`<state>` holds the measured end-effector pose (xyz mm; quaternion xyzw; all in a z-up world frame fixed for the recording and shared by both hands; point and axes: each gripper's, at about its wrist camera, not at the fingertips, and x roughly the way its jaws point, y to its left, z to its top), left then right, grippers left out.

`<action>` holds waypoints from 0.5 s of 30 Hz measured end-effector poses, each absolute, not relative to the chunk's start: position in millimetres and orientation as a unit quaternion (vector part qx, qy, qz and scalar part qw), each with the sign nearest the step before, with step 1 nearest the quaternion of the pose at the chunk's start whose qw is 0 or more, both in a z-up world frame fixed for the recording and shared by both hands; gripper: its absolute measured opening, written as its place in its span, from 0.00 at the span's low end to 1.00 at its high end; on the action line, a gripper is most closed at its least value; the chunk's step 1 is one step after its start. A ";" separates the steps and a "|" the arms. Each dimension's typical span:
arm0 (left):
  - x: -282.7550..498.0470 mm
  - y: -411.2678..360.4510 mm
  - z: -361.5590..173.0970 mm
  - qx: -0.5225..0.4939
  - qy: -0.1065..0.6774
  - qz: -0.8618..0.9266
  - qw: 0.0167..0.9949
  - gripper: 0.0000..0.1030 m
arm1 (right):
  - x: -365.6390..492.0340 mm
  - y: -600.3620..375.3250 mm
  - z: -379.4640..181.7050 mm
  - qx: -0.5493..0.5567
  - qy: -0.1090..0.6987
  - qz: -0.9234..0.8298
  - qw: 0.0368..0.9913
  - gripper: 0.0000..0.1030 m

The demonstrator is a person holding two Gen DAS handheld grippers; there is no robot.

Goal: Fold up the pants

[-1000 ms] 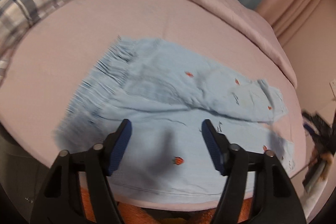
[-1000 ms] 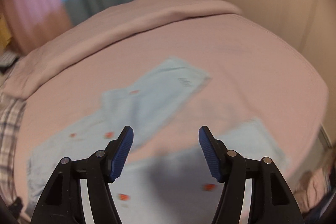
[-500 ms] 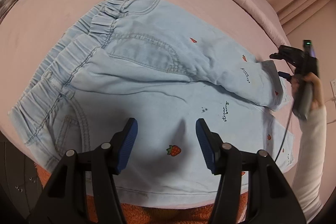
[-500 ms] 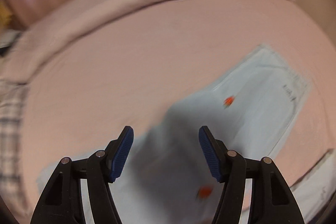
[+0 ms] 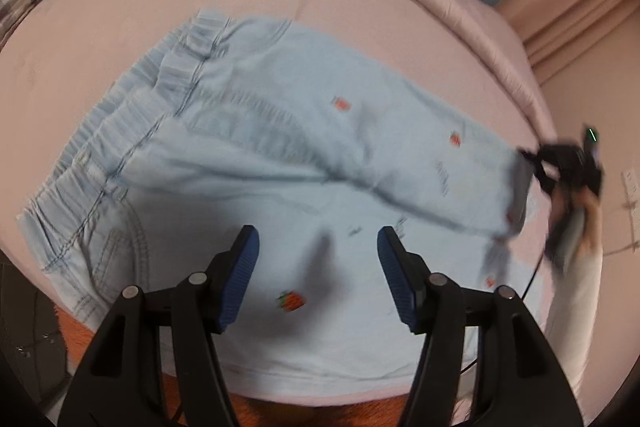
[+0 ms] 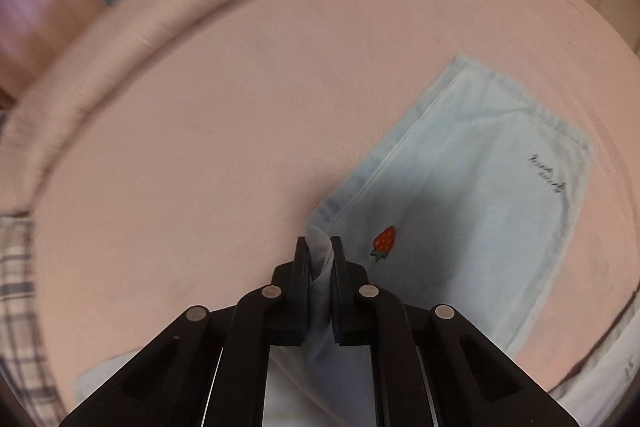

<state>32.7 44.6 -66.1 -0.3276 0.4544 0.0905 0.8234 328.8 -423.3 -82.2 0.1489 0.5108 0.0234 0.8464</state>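
Two grippers: right gripper [image 6: 319, 247] clenched on pants [image 5: 280, 155] leg edge; left gripper [image 5: 318, 259] fingers spread above pants on bed [image 5: 120, 7].

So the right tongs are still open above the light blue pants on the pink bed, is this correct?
Not quite. In the right wrist view the right tongs are shut on a fold of the light blue pants. The pants do lie on the pink bed.

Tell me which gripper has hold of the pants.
The right gripper: its jaws are clamped on the pants leg's edge. The left gripper hovers open.
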 end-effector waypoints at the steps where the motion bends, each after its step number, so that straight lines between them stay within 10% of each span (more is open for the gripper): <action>1: 34.4 45.5 -62.7 -0.332 0.449 0.085 0.825 0.68 | 310.1 -429.4 -71.0 0.153 0.493 0.039 0.855 0.08; 15: 153.6 24.9 -62.7 -0.358 0.468 0.041 0.807 0.72 | 122.7 -449.3 -63.8 0.151 0.413 0.114 0.891 0.08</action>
